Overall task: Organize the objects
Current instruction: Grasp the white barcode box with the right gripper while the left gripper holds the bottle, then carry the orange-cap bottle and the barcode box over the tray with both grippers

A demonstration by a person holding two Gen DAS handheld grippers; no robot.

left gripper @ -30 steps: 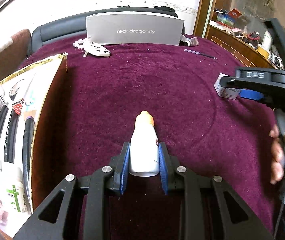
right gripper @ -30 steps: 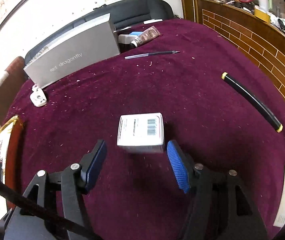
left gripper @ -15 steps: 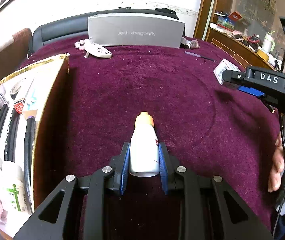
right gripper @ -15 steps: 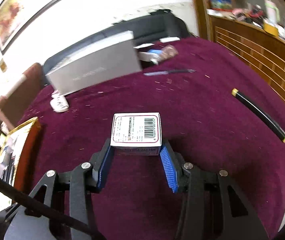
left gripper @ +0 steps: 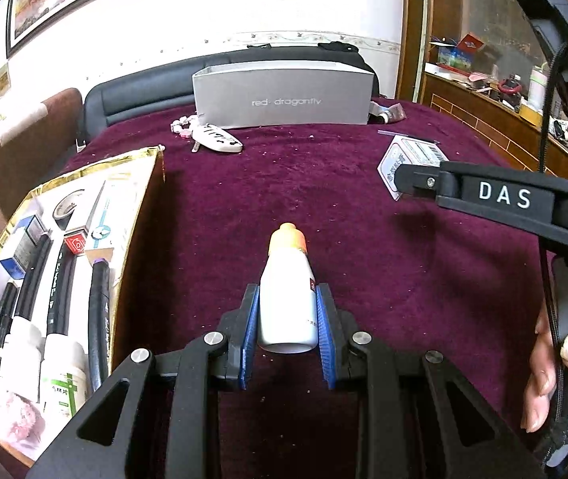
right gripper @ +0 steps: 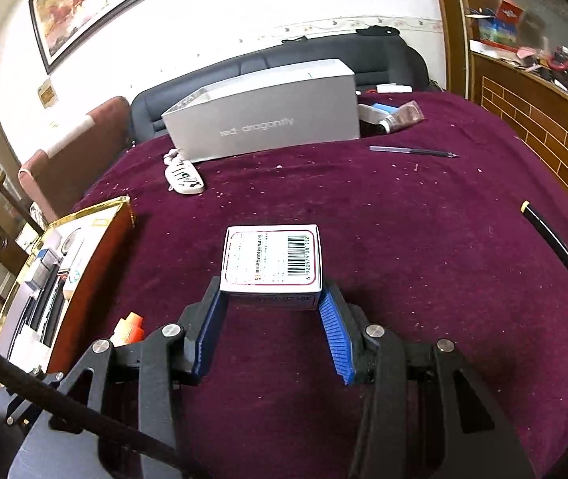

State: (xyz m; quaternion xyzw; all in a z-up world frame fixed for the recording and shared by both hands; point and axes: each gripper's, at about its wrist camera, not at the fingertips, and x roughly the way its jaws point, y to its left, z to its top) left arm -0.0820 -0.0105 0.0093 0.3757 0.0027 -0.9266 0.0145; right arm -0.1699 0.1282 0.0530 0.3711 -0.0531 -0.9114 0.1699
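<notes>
My left gripper (left gripper: 287, 311) is shut on a white bottle with an orange cap (left gripper: 287, 291), held above the maroon tablecloth (left gripper: 268, 191). My right gripper (right gripper: 270, 299) is shut on a small white box with a barcode (right gripper: 272, 259), lifted off the cloth; the box also shows in the left wrist view (left gripper: 407, 155). The bottle's orange cap shows in the right wrist view (right gripper: 130, 325). A gold-edged tray (left gripper: 140, 159) at the left holds several pens, bottles and small boxes; it also shows in the right wrist view (right gripper: 96, 211).
A grey "red dragonfly" box (left gripper: 284, 95) stands at the far edge, with a white remote (left gripper: 220, 141) before it. In the right wrist view a pen (right gripper: 413, 151), a tube (right gripper: 399, 115) and a black stick with gold ends (right gripper: 559, 251) lie on the cloth.
My right gripper closed on the white box and lifted it off the cloth. Both grippers rose and tilted up. The left gripper kept hold of the bottle.
</notes>
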